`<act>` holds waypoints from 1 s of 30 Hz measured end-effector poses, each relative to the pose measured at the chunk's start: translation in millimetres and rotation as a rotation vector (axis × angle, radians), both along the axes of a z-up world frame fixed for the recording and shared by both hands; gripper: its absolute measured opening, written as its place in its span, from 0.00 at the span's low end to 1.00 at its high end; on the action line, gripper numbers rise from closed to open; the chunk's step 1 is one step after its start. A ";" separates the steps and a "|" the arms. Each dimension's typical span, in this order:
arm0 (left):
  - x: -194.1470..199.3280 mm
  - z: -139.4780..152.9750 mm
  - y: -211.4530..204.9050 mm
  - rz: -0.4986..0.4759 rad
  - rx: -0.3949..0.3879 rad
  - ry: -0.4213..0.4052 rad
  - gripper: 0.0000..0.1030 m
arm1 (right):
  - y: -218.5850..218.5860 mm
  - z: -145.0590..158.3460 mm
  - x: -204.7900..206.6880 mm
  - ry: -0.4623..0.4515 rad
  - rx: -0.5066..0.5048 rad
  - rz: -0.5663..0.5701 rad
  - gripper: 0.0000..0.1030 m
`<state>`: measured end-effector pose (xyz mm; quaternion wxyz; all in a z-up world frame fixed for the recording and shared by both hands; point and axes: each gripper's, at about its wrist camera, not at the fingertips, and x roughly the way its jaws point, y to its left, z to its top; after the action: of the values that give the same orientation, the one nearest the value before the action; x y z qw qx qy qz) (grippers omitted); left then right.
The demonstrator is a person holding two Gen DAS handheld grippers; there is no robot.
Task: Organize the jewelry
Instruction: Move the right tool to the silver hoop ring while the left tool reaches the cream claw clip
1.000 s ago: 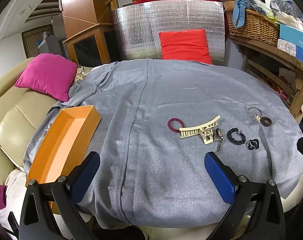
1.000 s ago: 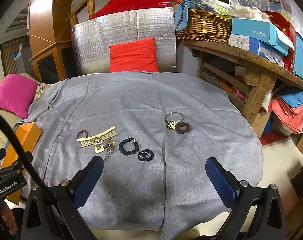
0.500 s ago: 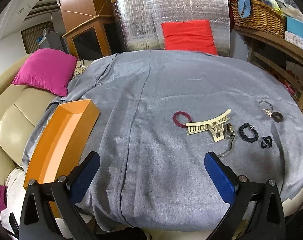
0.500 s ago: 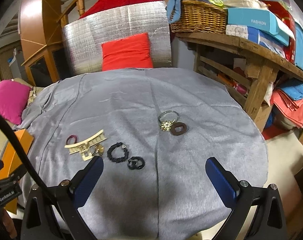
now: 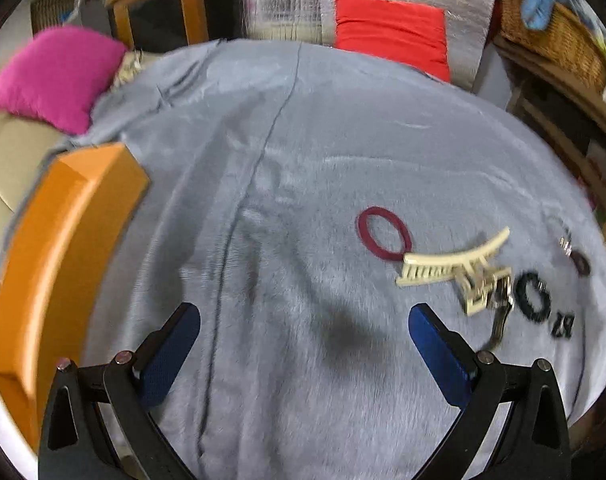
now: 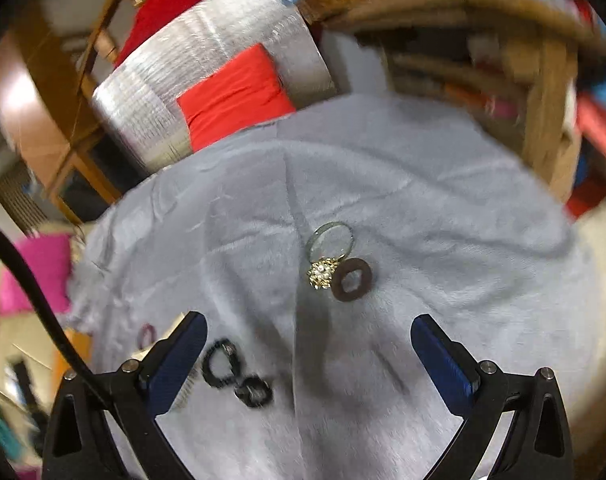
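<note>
Both grippers have dropped closer to the grey cloth [image 5: 303, 184] since a second ago, and my right view has tilted and swung toward the ring. My left gripper [image 5: 305, 332] hangs released over bare cloth, its blue pads spread wide with nothing between them. Ahead and to its right lies the red band [image 5: 384, 233], touching the cream clip [image 5: 453, 266]; a small metal piece with a chain sits against the clip's near side, too blurred for me to name. Beyond that are a black scrunchie [image 5: 531, 295] and a smaller black tie [image 5: 563, 326]. The orange tray [image 5: 63, 240] sits at the cloth's left edge.

My right gripper [image 6: 309, 352] is likewise released and empty. Straight ahead of it the ring [image 6: 329, 250], with a gold cluster on its near side, rests touching a brown disc [image 6: 351, 280]. The two black ties show by its left pad [image 6: 179, 356], partly hidden behind it.
</note>
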<state>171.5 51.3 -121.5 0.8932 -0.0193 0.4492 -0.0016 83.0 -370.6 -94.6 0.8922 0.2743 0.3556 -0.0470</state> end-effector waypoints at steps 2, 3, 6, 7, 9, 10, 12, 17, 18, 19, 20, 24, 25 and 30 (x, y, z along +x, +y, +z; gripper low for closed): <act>7.6 -3.9 5.0 0.014 -0.064 0.011 1.00 | -20.3 -5.6 14.1 -0.003 0.069 -0.022 1.00; 8.7 -2.6 5.0 0.013 -0.087 -0.007 1.00 | -28.7 -8.7 22.4 -0.003 0.101 -0.023 1.00; 15.6 4.4 -0.4 -0.017 -0.101 -0.059 1.00 | -40.4 -16.4 48.1 0.002 0.175 -0.001 0.90; 17.8 6.3 -3.6 -0.037 -0.096 -0.072 1.00 | -42.2 -21.8 62.9 0.019 0.192 0.018 0.88; 19.7 9.1 -11.1 -0.080 -0.070 -0.106 1.00 | -42.2 -28.3 80.1 0.042 0.181 0.020 0.77; 21.1 9.6 -17.4 -0.112 -0.047 -0.121 0.97 | -42.2 -33.2 91.7 0.062 0.167 0.023 0.73; 23.9 10.1 -22.3 -0.163 -0.038 -0.125 0.88 | -42.1 -43.9 111.7 0.103 0.148 0.023 0.59; 36.5 3.5 -37.8 -0.259 -0.073 -0.082 0.55 | -52.0 -72.1 137.7 0.171 0.175 -0.026 0.47; 39.2 2.6 -40.4 -0.268 -0.082 -0.073 0.55 | -50.9 -78.1 143.3 0.190 0.180 -0.026 0.43; 39.3 1.8 -42.0 -0.272 -0.083 -0.072 0.55 | -49.5 -80.1 146.4 0.203 0.168 -0.025 0.40; 40.1 2.3 -45.3 -0.281 -0.083 -0.071 0.55 | -47.6 -81.6 149.0 0.210 0.147 -0.030 0.39; 39.8 4.6 -53.0 -0.295 -0.078 -0.083 0.55 | -37.6 -82.0 153.9 0.232 0.053 -0.054 0.18; 41.4 5.3 -53.6 -0.297 -0.081 -0.080 0.55 | -36.9 -82.5 153.9 0.236 0.042 -0.061 0.17; 44.0 2.6 -52.6 -0.314 -0.086 -0.053 0.55 | -38.4 -79.7 148.6 0.211 0.059 -0.067 0.07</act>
<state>215.4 -1.3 -118.9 0.8919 0.0132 0.4224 -0.1610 231.6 -409.0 -174.3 0.8393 0.3054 0.4397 -0.0949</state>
